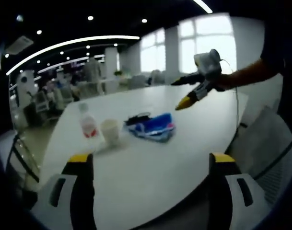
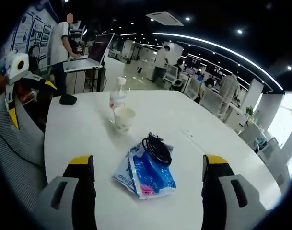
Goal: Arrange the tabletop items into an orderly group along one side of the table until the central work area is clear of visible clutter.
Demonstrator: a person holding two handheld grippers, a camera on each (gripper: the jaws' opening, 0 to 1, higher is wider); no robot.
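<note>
My left tool (image 1: pixel 148 160) is spread wide, with its two yellow-tipped jaws far apart and nothing between them. It hangs over the near edge of the white table (image 1: pixel 150 182). My right tool (image 2: pixel 148 163) is also spread wide and holds nothing; it hangs above the table on another side. In the left gripper view I see my right tool (image 1: pixel 181 93) from the outside, high on the right above the far part of the table, with my hand (image 1: pixel 227 79) behind it.

The things lie together near the middle of the table. In front of my right tool, closest to it, is a blue and white packet (image 2: pixel 145 175), lying flat. A black bundle of cable (image 2: pixel 157 147) rests on the far end of the packet. Farther away stands a white paper cup (image 2: pixel 123 118), upright, and just behind it a clear plastic bottle (image 2: pixel 117 98) with a red label and white cap, also upright; I cannot tell if they touch. In the left gripper view the same bottle (image 1: pixel 87 122) and cup (image 1: pixel 110 131) stand to the left of the packet (image 1: pixel 153 126).

A small black object (image 2: pixel 67 99) lies near the far left edge of the table in the right gripper view, well apart from the rest; I cannot tell what it is. Behind the table a person (image 2: pixel 59 45) stands at a desk with a laptop (image 2: pixel 95 50). A grey chair (image 1: pixel 268 153) stands beside the table on the right of the left gripper view.
</note>
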